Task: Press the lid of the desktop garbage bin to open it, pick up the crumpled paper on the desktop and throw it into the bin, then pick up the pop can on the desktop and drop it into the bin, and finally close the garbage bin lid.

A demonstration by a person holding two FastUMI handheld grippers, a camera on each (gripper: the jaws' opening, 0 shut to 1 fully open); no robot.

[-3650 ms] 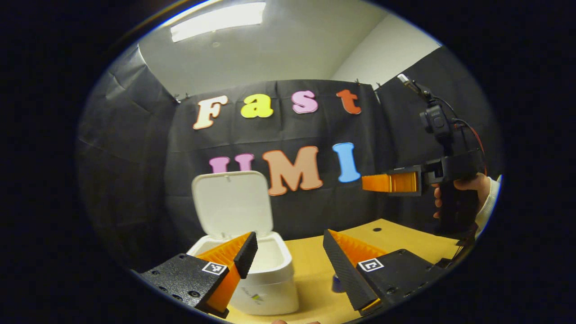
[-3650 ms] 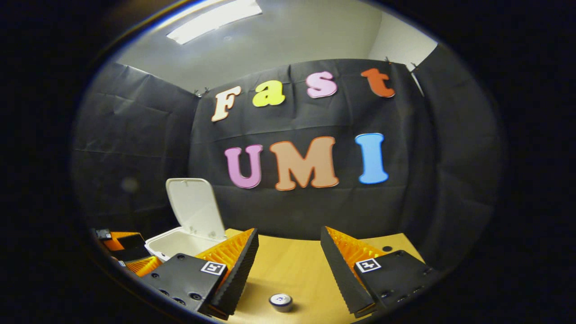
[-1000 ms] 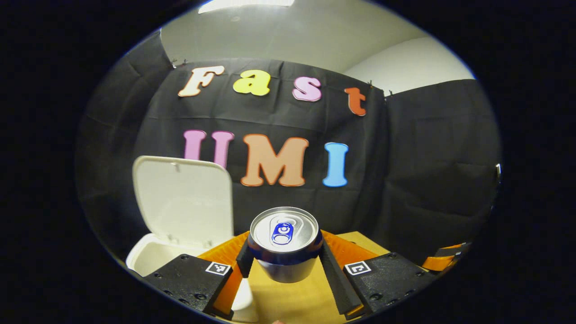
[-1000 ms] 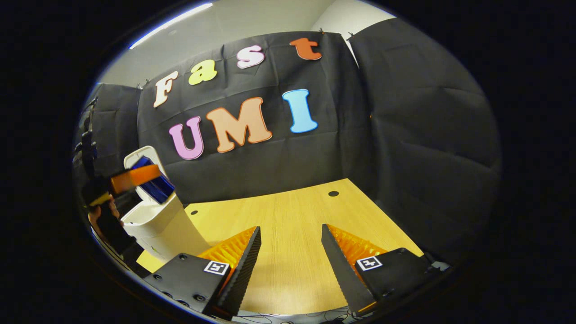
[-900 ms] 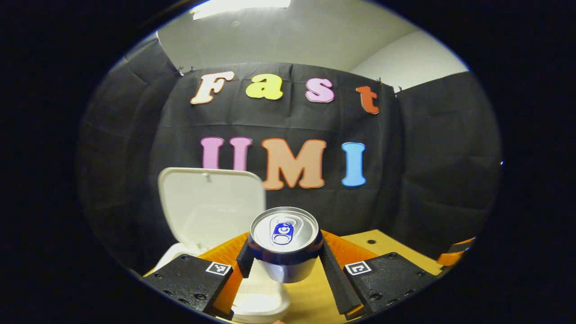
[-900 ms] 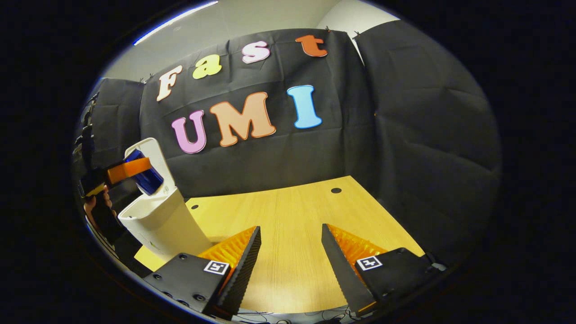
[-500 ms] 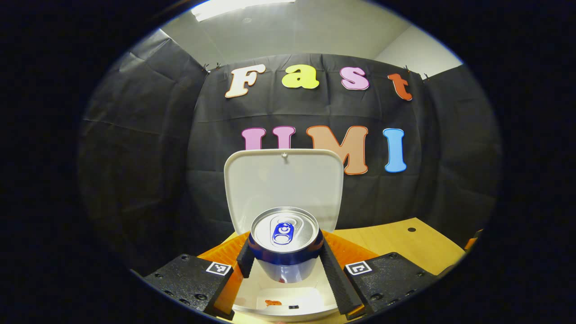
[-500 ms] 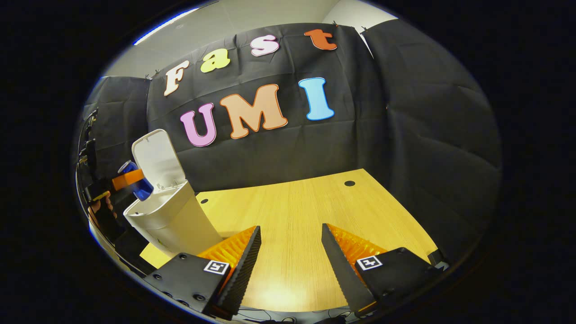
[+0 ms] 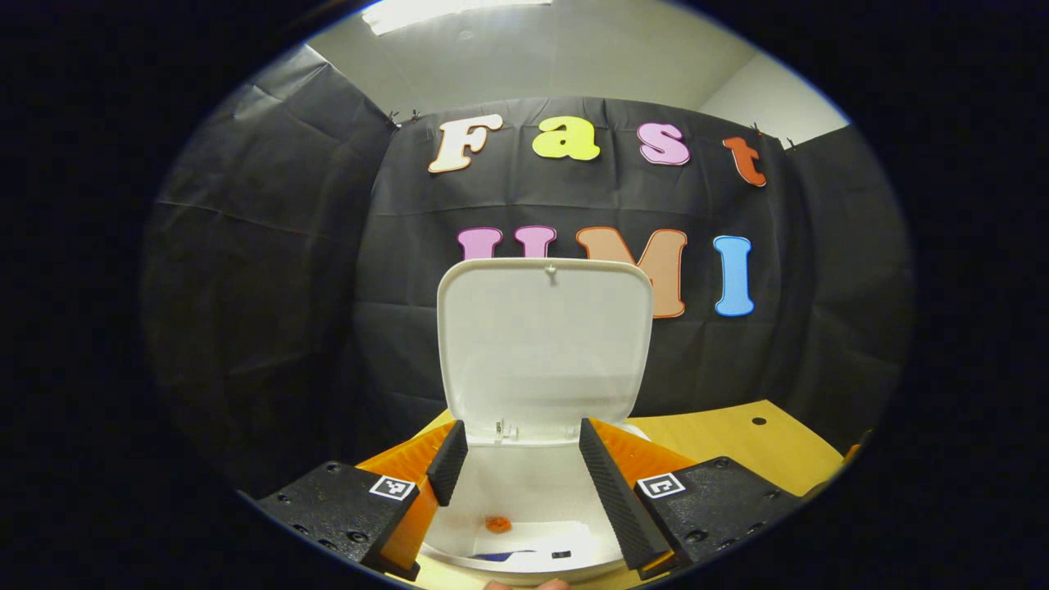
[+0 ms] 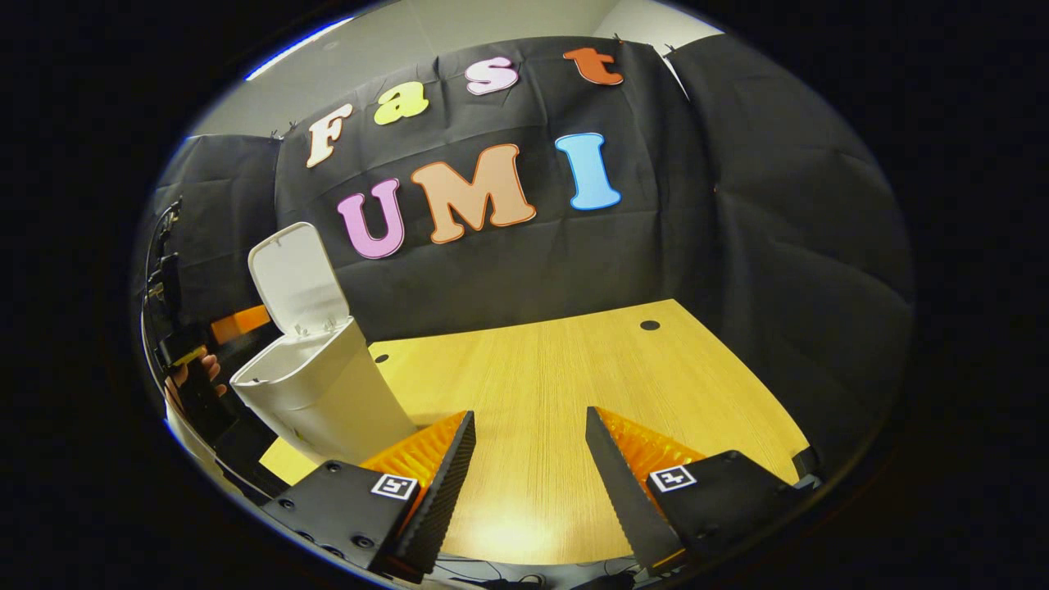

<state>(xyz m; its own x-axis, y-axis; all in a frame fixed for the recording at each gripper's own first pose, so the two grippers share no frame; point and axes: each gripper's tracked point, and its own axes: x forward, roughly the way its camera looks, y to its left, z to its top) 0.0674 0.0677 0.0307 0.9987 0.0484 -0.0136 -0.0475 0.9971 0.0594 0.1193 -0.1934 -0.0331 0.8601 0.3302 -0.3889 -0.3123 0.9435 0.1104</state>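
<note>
White desktop garbage bin stands at the left end of the wooden desktop, seen in the right gripper view with its lid swung up and standing about upright behind the opening. Left gripper view looks down into the open bin: on the bottom lie a blue object at the near edge, likely the pop can but mostly hidden by the rim, a pale patch that may be the crumpled paper, a small orange speck and a small dark speck. Left gripper hangs directly over the bin mouth, fingers spread apart with nothing between them, tips level with the lid hinge. From the right gripper view the same gripper shows at the far left just behind the bin, a hand on its grip. Right gripper is held well apart from the bin over bare desktop, fingers parted and holding nothing. Two small round holes sit in the desktop toward the back.
</note>
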